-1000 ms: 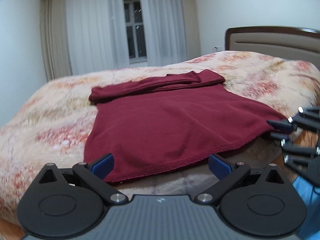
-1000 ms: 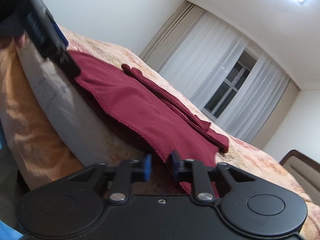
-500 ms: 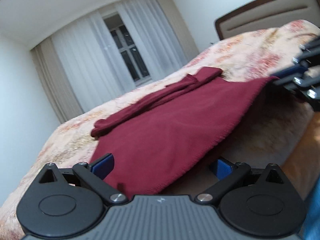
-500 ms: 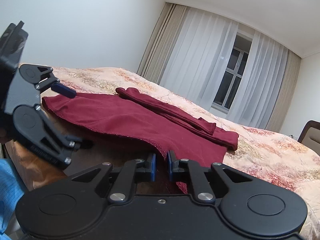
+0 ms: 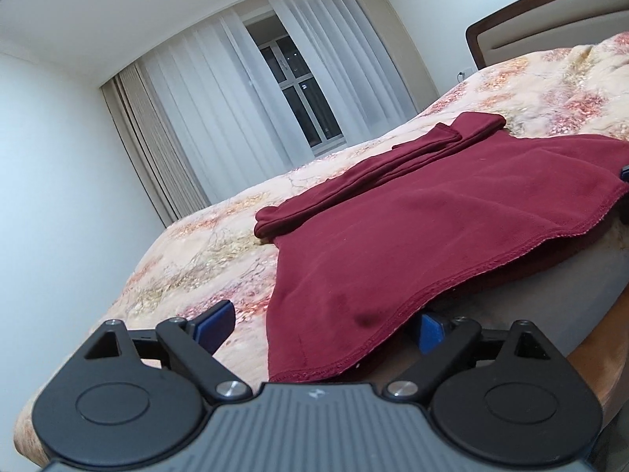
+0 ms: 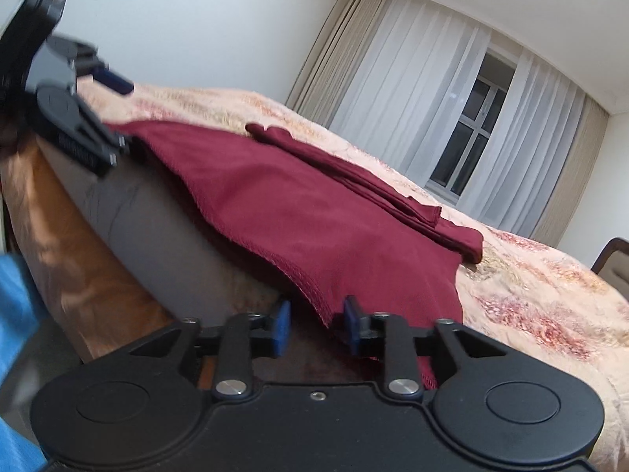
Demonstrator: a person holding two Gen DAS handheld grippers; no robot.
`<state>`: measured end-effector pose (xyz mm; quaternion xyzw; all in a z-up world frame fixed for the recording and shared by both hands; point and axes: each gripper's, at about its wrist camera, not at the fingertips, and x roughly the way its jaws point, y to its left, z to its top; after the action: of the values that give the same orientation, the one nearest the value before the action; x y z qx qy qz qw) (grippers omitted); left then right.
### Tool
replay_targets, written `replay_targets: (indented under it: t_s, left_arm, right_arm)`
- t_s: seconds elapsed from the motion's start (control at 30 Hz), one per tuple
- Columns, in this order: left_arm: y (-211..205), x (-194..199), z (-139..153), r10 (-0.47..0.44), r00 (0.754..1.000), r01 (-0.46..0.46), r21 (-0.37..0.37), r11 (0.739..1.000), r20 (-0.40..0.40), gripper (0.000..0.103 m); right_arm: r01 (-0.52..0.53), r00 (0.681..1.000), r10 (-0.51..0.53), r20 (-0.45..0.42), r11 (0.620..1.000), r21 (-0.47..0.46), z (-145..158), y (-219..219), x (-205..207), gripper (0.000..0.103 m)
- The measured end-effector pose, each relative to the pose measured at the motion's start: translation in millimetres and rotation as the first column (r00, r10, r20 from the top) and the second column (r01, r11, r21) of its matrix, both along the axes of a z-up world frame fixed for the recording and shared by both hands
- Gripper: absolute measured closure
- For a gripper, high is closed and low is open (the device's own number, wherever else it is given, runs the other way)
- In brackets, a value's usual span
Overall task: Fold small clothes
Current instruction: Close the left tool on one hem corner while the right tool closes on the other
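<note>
A dark red garment [image 5: 424, 228] lies spread on the bed, its sleeves folded across the far side; it also shows in the right wrist view [image 6: 298, 212]. My left gripper [image 5: 322, 326] is open, its jaws straddling the garment's near left hem corner. My right gripper [image 6: 316, 324] is open, with the hem's other corner hanging between its blue pads [image 6: 281, 326]. The left gripper also shows at the far left of the right wrist view [image 6: 98, 110].
The bed has a floral cover [image 5: 204, 251] and a grey mattress edge [image 6: 157, 244] over an orange-brown base [image 6: 78, 267]. A headboard [image 5: 550, 19] stands at the right. Curtains and a window [image 5: 298, 94] are behind.
My right gripper has opened from shut on the hem corner. My left gripper has moved closer, so the hem corner now lies between its open jaws.
</note>
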<state>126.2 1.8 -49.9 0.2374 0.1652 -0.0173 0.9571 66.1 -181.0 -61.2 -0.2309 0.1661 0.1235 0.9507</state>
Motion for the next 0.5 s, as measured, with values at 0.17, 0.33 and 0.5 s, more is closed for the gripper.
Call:
replay_targets:
  t_s: [0.17, 0.33, 0.5]
  left_arm:
    - [-2.2, 4.0, -0.1, -0.064, 0.998, 0.064, 0.058, 0.996, 0.008, 0.025]
    - [-6.0, 4.2, -2.4, -0.145, 0.989, 0.146, 0.109, 0.983, -0.013, 0.053]
    - [-10.9, -3.7, -5.3, -0.192, 0.981, 0.193, 0.146, 0.97, -0.02, 0.089]
  right_arm:
    - [0.035, 0.998, -0.032, 0.054, 0.997, -0.064, -4.7, -0.5, 2.8, 0.045]
    - [0.048, 0.997, -0.044, 0.068, 0.997, -0.053, -1.5, -5.9, 6.9, 0.076]
    - [0.052, 0.996, -0.049, 0.076, 0.998, -0.03, 3.3, -7.3, 6.6, 0.089]
